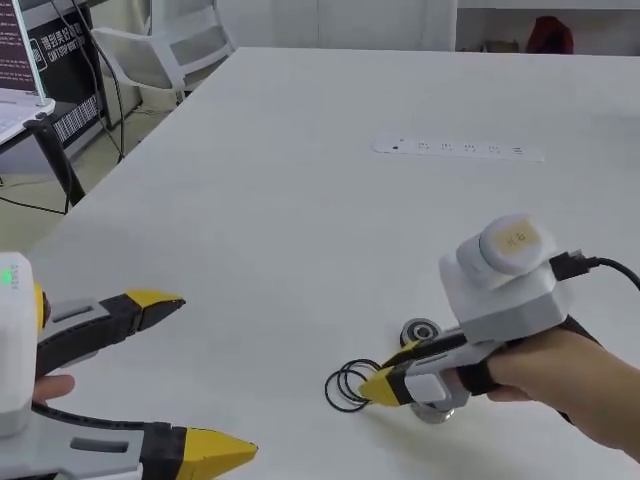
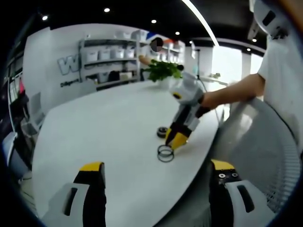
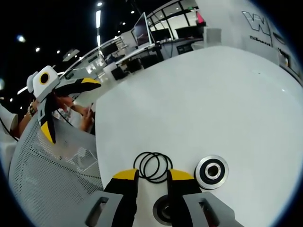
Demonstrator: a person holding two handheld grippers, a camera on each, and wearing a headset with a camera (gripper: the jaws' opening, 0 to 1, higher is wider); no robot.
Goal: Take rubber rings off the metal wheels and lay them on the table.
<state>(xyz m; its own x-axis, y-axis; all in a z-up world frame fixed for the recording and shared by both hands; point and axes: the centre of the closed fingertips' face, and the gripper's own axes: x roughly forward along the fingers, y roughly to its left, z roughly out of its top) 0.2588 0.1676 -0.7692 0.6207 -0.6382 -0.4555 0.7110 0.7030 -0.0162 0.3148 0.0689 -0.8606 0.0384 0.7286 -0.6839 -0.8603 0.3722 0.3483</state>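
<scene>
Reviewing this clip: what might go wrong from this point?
The right tongs hover low, their tips right beside the overlapping rubber rings, so a sideways sweep may drag or scatter the rings. One metal wheel lies directly under those tongs and may get knocked when they move. In the left gripper view all of this sits fairly close to the edge of the table, so a nudged piece might slide off.

— Anything legible?
— A big "W" (image 2: 65, 64) on the far wall (image 2: 42, 85); the smaller line beneath it is too blurred to read.
— And beside the counter (image 1: 300, 230)?
— A dark sign (image 1: 22, 50) with white print, and a barcode (image 1: 78, 118); both too small to read.
</scene>
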